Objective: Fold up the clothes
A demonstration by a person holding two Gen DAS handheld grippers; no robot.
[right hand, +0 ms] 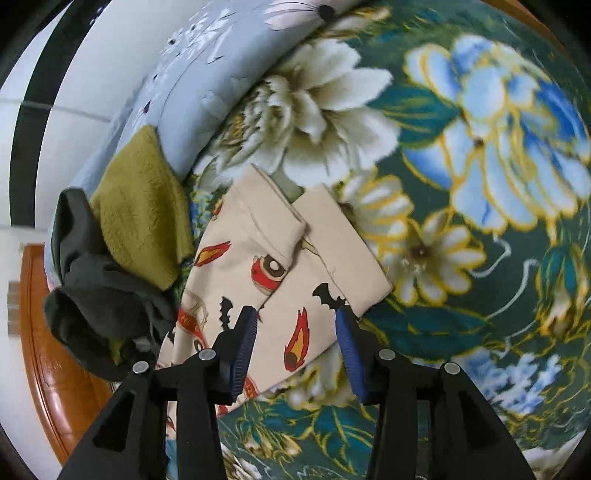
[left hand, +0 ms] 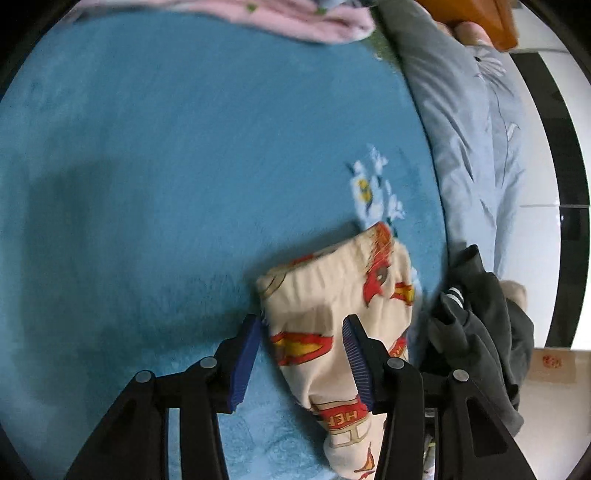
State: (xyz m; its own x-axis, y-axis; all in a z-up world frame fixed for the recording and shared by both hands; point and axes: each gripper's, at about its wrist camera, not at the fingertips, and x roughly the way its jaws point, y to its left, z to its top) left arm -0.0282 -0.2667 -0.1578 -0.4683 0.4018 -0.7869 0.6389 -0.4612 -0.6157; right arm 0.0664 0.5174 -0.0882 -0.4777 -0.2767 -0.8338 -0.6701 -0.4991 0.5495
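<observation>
Listing what we see at our two grippers:

- Left gripper (left hand: 303, 326): fingers spread wide, grasping nothing. The cream printed trousers (left hand: 332, 317) lie between the two blue pads (left hand: 245, 360), waistband end ahead of the fingertips, cloth running back under the right-hand finger. We cannot tell whether the pads touch the fabric
- Blue plush blanket (left hand: 166, 166): beneath the trousers, stretching ahead and left of the fingers
- Pink garment (left hand: 295, 22): far ahead, at the blanket's far edge
- Dark grey garment (left hand: 476, 332): bunched just right of the right-hand finger
- Pale blue quilt (left hand: 476, 147): ahead and to the right

- Right gripper (right hand: 295, 326): fingers likewise apart and empty, over the trousers (right hand: 280, 266), whose two leg cuffs point ahead of the fingertips, one leg overlapping the other
- Floral blanket (right hand: 461, 184): under the trousers, filling the view ahead and right
- Olive fleece cloth (right hand: 140, 206): left of the fingers, beside the trousers
- Dark grey garment (right hand: 96, 306): heaped further left, partly on the olive cloth
</observation>
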